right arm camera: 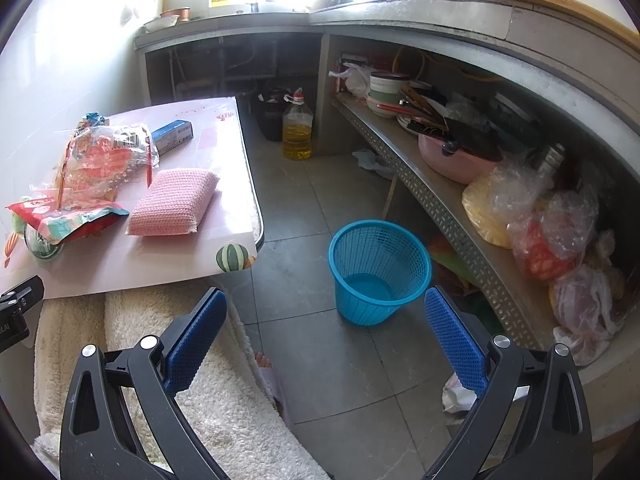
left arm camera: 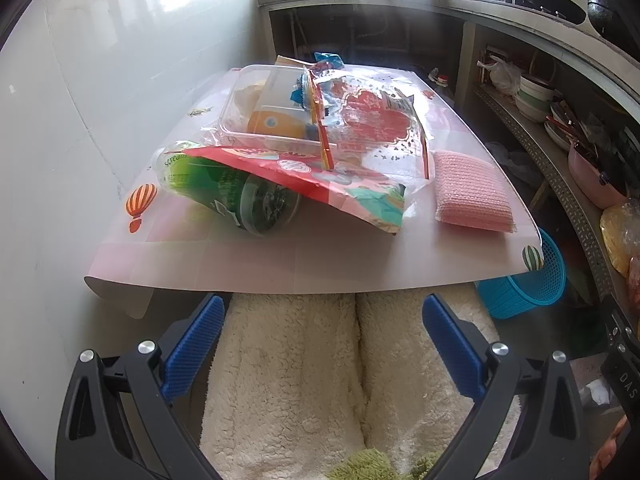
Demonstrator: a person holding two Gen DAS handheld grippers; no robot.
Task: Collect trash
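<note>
Both sets of ribbed blue jaws stand apart, holding nothing. The left gripper hovers over fluffy cream fabric; at twelve o'clock, the glossy pink table carries crinkled plastic wrappers, a green bottle and a knitted pink sponge. The right gripper faces a blue mesh basket on the tiled floor.

Two black claws, blue-padded fingers

Left claw and right claw: glossy black plastic arms with triangular cut-outs, silver round screws, textured blue pads; the person's legs wear cream fleece.
</note>
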